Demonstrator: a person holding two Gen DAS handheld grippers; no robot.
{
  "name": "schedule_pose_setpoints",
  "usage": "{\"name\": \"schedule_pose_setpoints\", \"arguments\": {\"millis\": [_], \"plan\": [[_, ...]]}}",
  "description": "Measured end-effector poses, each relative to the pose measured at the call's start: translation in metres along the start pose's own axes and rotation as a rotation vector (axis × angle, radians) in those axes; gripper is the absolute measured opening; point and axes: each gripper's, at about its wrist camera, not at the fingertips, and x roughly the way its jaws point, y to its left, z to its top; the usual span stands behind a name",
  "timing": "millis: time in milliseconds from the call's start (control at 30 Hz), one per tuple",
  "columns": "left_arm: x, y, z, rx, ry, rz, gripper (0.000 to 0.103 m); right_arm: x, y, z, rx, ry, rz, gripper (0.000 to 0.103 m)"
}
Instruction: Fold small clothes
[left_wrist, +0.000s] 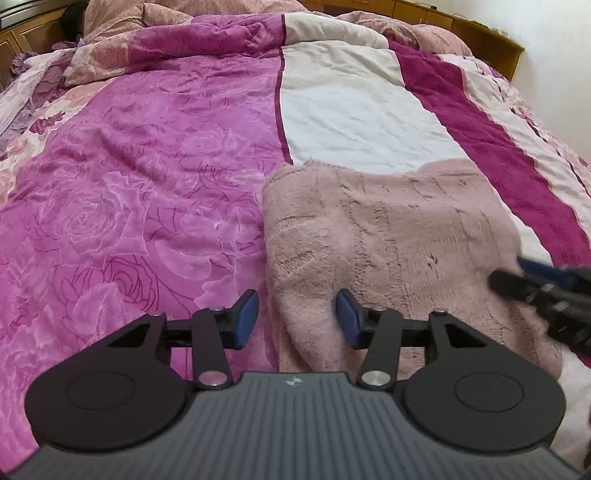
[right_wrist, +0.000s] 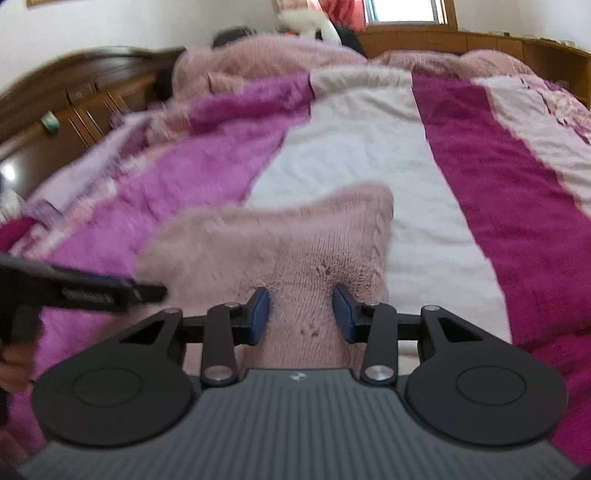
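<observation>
Pink fuzzy knitwear, the sweater (left_wrist: 388, 236), lies on the bed's magenta rose-print quilt (left_wrist: 110, 184), overlapping its white panel (left_wrist: 351, 110). On the left, we see the left gripper (left_wrist: 297, 319) spread, its fingers apart over the sweater's left edge, pinching nothing. On the right, we see the right gripper (right_wrist: 301, 314) with sweater fabric between its fingers; we cannot tell whether they press it.
</observation>
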Motion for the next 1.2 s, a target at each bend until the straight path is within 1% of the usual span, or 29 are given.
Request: {"name": "schedule_pose_setpoints", "arguments": {"millis": [167, 300, 367, 400, 467, 500, 533, 633, 700, 767, 833, 967, 1200], "plan": [[0.004, 0.001, 0.002, -0.003, 0.003, 0.004, 0.058, -0.002, 0.013, -0.001, -0.073, -0.008, -0.04, 0.043], [-0.005, 0.002, 0.002, -0.047, 0.007, 0.005, 0.059, -0.015, 0.01, 0.004, -0.025, -0.008, -0.034, 0.043], [-0.013, 0.0, 0.001, -0.065, 0.01, 0.011, 0.064, -0.022, 0.01, 0.006, -0.006, 0.0, -0.04, 0.044], [-0.017, -0.001, -0.001, -0.074, 0.011, 0.018, 0.066, -0.026, 0.011, 0.007, 0.002, 0.001, -0.039, 0.045], [-0.025, -0.002, -0.004, -0.086, 0.016, 0.033, 0.07, -0.034, 0.014, 0.007, 0.012, 0.001, -0.032, 0.051], [-0.029, -0.003, -0.005, -0.091, 0.018, 0.042, 0.071, -0.038, 0.016, 0.007, 0.014, -0.001, -0.028, 0.057], [-0.033, -0.005, -0.007, -0.097, 0.023, 0.056, 0.075, -0.042, 0.018, 0.006, 0.012, -0.007, -0.026, 0.062], [-0.04, -0.008, -0.014, -0.109, 0.047, 0.078, 0.077, -0.054, 0.025, 0.001, -0.001, -0.02, -0.037, 0.066], [-0.045, -0.011, -0.019, -0.112, 0.057, 0.084, 0.077, -0.06, 0.027, -0.003, -0.003, -0.009, -0.052, 0.069], [-0.05, -0.016, -0.025, -0.096, 0.053, 0.089, 0.077, -0.063, 0.028, -0.008, -0.003, 0.019, -0.079, 0.069], [-0.054, -0.021, -0.032, -0.075, 0.056, 0.111, 0.077, -0.067, 0.028, -0.015, -0.001, 0.033, -0.093, 0.069], [-0.062, -0.029, -0.047, -0.061, 0.055, 0.128, 0.077, -0.073, 0.026, -0.031, 0.027, 0.061, -0.085, 0.069], [-0.065, -0.045, -0.066, -0.035, 0.082, 0.12, 0.077, -0.067, 0.018, -0.048, 0.104, 0.132, -0.076, 0.069]]}}
